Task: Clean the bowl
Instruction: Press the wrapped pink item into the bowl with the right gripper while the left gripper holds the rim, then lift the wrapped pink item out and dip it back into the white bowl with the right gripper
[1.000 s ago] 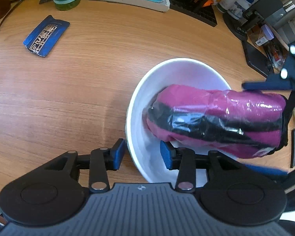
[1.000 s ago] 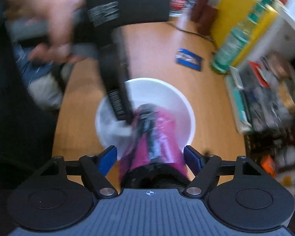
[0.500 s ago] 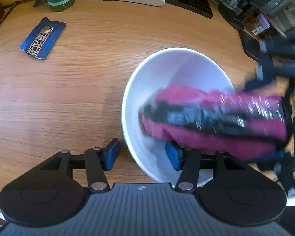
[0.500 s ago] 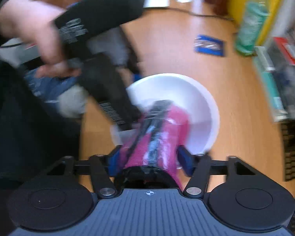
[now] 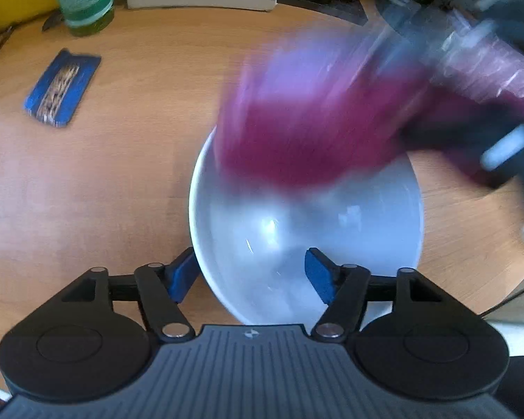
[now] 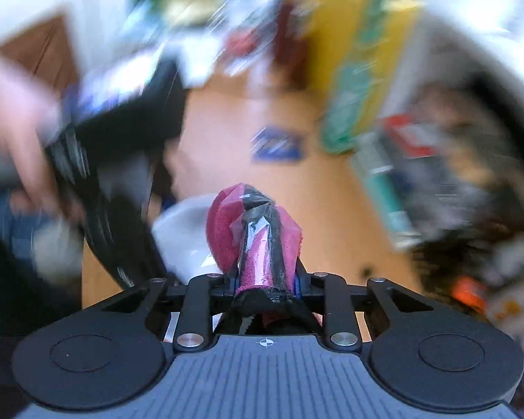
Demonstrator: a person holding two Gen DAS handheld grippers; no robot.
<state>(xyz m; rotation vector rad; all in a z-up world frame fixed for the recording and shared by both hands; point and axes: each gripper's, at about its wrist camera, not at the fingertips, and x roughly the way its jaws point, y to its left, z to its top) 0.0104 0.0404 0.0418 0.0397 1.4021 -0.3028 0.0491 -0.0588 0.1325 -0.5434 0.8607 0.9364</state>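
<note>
Sitting near the table's right edge, the bowl [image 5: 349, 230] looks hard, slick and breakable; left gripper [image 5: 249, 276] straddles its near rim, released. Right gripper [image 6: 265, 281] clenches the soft sponge [image 6: 251, 230].

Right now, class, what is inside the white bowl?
The near part of the white bowl looks bare, showing only glare. The blurred magenta sponge hides its far side, so anything there cannot be seen.

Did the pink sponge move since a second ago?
Yes. The pink, tape-wrapped sponge has swung from low inside the round white bowl up across its far rim, toward the books at the back of the wooden desk, blurred with motion.
</note>
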